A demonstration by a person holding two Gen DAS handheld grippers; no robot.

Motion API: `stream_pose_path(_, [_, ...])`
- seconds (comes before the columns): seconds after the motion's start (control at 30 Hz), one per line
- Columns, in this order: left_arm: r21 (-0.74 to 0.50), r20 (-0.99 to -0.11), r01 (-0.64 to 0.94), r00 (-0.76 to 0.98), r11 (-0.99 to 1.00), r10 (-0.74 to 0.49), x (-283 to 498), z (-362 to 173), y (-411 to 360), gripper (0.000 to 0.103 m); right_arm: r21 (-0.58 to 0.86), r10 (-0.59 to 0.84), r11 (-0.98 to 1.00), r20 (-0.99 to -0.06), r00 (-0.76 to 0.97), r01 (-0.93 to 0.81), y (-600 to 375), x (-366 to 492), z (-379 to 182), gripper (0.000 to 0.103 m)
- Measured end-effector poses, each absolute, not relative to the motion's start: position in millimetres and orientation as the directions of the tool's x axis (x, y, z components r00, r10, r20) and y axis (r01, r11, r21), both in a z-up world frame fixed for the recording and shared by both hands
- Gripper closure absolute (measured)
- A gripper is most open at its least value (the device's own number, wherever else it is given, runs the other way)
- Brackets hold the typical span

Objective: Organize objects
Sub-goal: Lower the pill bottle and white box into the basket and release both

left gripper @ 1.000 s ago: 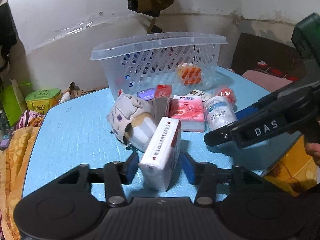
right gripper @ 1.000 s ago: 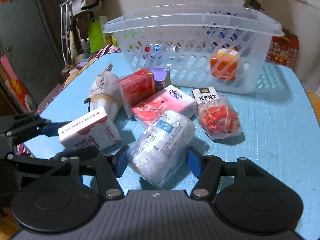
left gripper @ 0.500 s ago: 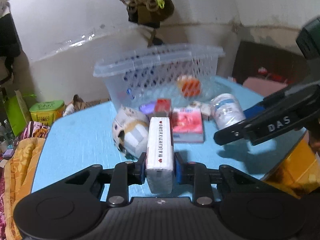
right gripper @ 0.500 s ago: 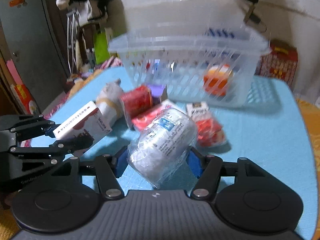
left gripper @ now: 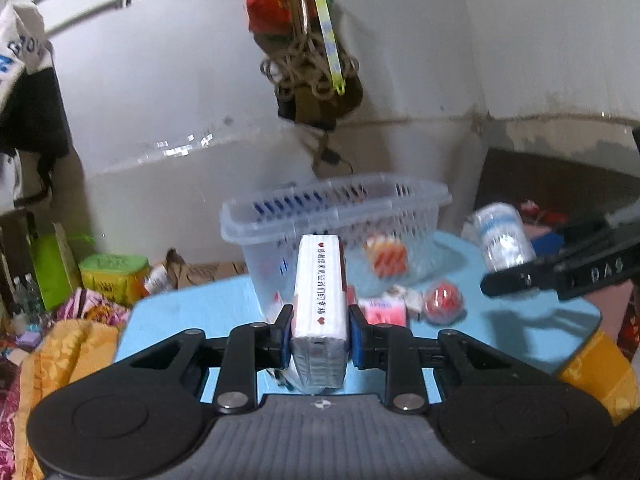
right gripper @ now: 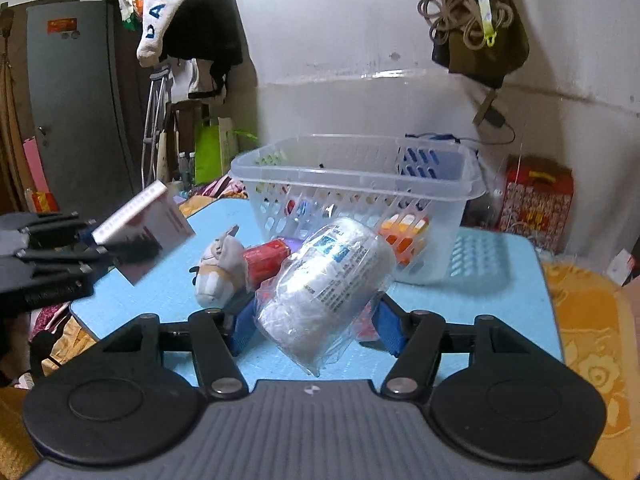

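Gripping a white red-lettered box (left gripper: pixel 319 312), left hand-held gripper (left gripper: pixel 319 340); right one (right gripper: pixel 316 322) clamping a plastic-wrapped roll (right gripper: pixel 326 284).

A coil of rope (right gripper: pixel 466 12) hangs with a brown bag (right gripper: pixel 486 54) on the white wall. A white sock (right gripper: pixel 168 4) with blue letters dangles over dark clothes beside a grey door (right gripper: pixel 72 108). A red gift box (right gripper: pixel 536 202) stands behind the blue table (right gripper: pixel 500 304); a green tin (left gripper: pixel 110 278) sits left of it.
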State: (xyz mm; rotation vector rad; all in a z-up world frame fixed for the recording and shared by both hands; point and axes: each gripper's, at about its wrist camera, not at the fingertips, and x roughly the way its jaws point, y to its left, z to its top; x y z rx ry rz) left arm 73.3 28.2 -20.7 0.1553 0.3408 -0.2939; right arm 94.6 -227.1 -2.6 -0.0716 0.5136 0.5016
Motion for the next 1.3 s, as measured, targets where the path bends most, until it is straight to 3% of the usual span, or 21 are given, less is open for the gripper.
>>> stream_pose_path(0.6, [0.048, -0.322, 0.299, 0.908, 0.953, -0.269, 98, 9, 12, 0.072, 0.042, 0.443, 0.885, -0.382, 0.811, -0.463, -246, 99, 13, 0.039])
stream_pose_path(0.83, [0.032, -0.288, 0.280, 0.922, 0.959, -0.259, 128, 41, 3, 0.072, 0.037, 0.437, 0.893, -0.307, 0.846, -0.448, -247, 133, 53, 0.039])
stream_pose_path(0.93, [0.033, -0.316, 0.277, 0.914, 0.960, -0.253, 153, 58, -2, 0.072, -0.025, 0.417, 0.898, -0.264, 0.870, -0.439, -240, 157, 78, 0.039])
stream_pose_path(1.07, [0.029, -0.342, 0.241, 0.914, 0.970, -0.217, 192, 69, -9, 0.072, -0.046, 0.414, 0.894, -0.300, 0.859, -0.446, -231, 202, 82, 0.039])
stream_pose_path(1.3, [-0.046, -0.443, 0.205, 0.873, 0.978, -0.204, 258, 49, -14, 0.072, -0.127, 0.359, 0.896, -0.356, 0.863, -0.425, -218, 249, 43, 0.039])
